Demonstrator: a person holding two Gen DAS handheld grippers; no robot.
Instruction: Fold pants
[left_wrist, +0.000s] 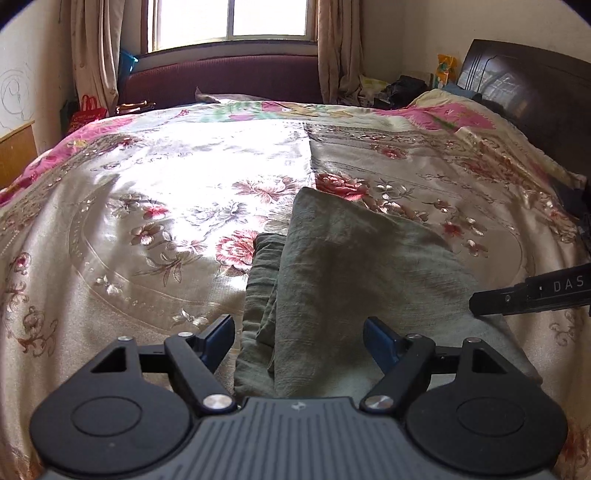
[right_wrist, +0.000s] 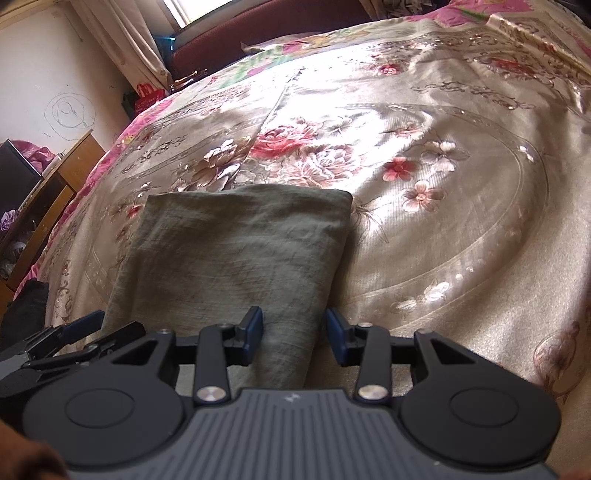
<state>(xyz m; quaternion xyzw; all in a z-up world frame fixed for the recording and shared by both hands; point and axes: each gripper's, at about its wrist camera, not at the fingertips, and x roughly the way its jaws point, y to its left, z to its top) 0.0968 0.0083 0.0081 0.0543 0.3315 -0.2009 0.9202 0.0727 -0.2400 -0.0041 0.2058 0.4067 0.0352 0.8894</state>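
Note:
Grey-green pants (left_wrist: 343, 280) lie folded into a compact stack on the floral bedspread (left_wrist: 147, 206); they also show in the right wrist view (right_wrist: 236, 254). My left gripper (left_wrist: 299, 339) is open, its jaws wide apart over the stack's near edge, holding nothing. My right gripper (right_wrist: 293, 338) is open over the stack's near right corner, with cloth between the jaws but not pinched. The right gripper's finger (left_wrist: 532, 295) enters the left wrist view from the right. The left gripper (right_wrist: 85, 336) shows at the lower left of the right wrist view.
A dark headboard (left_wrist: 524, 85) stands at the right, with clutter (left_wrist: 402, 88) beside it. A maroon sofa (left_wrist: 221, 77) sits under the window. A red bag (left_wrist: 86, 110) and a wooden cabinet (right_wrist: 48, 192) stand left of the bed.

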